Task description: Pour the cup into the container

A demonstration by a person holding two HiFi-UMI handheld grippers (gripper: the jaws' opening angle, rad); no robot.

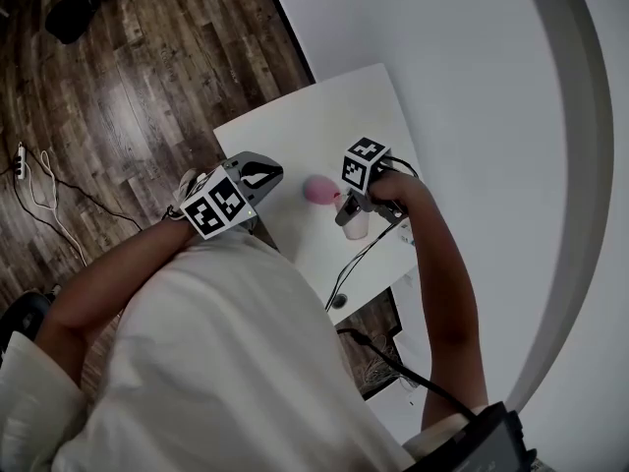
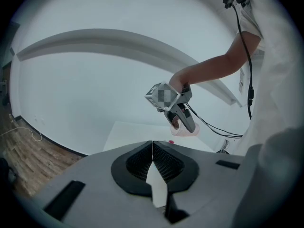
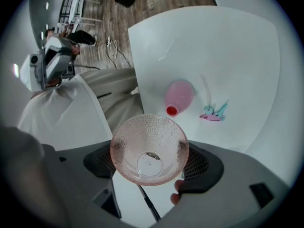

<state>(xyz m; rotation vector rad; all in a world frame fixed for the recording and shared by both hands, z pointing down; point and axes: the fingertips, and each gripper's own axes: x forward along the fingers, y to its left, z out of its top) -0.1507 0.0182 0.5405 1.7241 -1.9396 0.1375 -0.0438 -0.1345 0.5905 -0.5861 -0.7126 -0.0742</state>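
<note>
Right gripper (image 3: pixel 151 163): fingers (image 3: pixel 199 163) wide apart and clamped on the sides of the pink see-through cup (image 3: pixel 149 148). The cup is held in the air over the white surface (image 3: pixel 228 46), mouth facing back at me, inner wall beaded.

Pink container (image 3: pixel 179 95): on the surface near its middle, beyond the cup, red top toward me. A small teal-and-pink thing (image 3: pixel 213 113) lies beside it.

Left gripper (image 2: pixel 153 163): fingers (image 2: pixel 137 163) pressed together, empty.
</note>
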